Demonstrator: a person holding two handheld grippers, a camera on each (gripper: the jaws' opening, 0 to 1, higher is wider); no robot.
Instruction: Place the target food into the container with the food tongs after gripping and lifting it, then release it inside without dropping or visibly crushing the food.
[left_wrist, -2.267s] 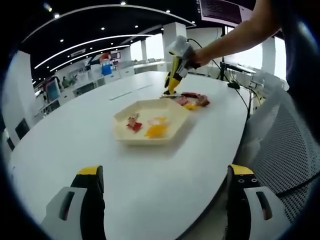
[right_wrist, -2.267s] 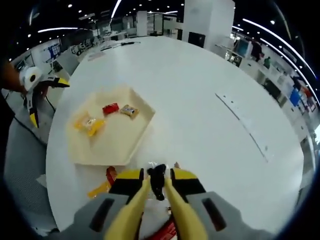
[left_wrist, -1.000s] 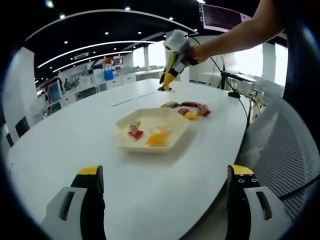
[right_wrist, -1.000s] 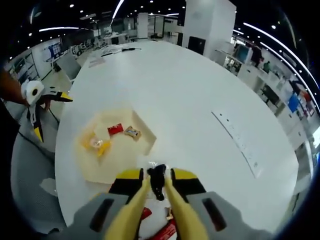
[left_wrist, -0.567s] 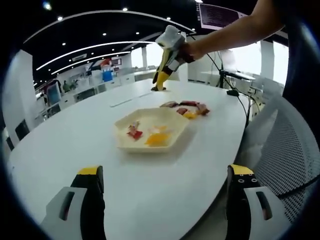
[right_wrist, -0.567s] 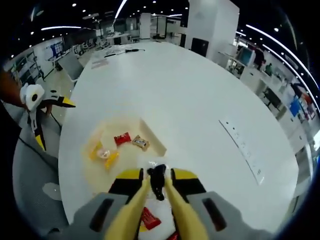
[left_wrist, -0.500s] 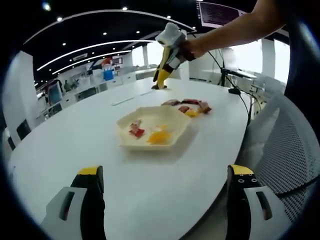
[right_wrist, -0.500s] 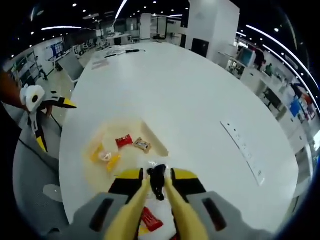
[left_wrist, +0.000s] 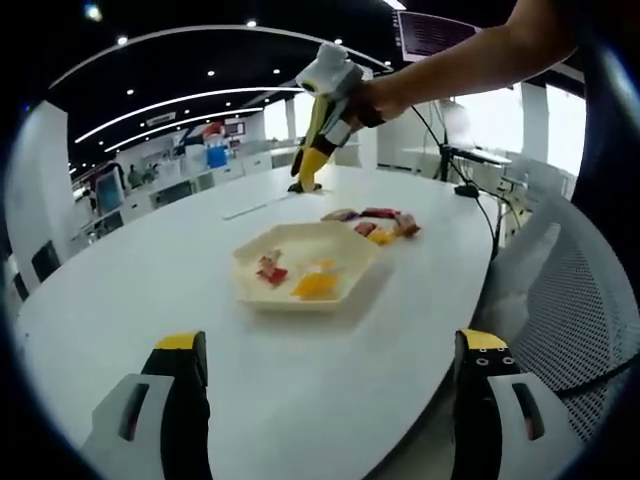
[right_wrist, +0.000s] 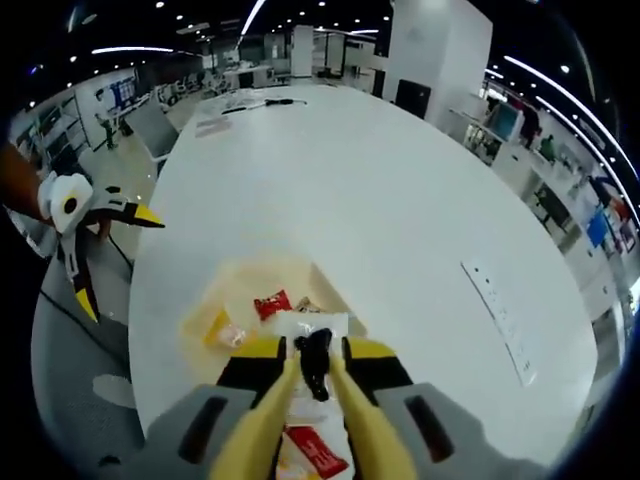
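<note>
One cream hexagonal tray (left_wrist: 345, 283) on one white oval table (left_wrist: 150, 290). Inside tray I count three wrapped snacks: one red (left_wrist: 270, 271), one yellow-orange (left_wrist: 314, 285), one pale, half hidden (left_wrist: 268, 256). Beyond tray, loose cluster of about four red and yellow packets (left_wrist: 377, 221); exact number unclear. Two of my yellow-tipped grippers: left (left_wrist: 325, 415), right (right_wrist: 316, 375).
</note>
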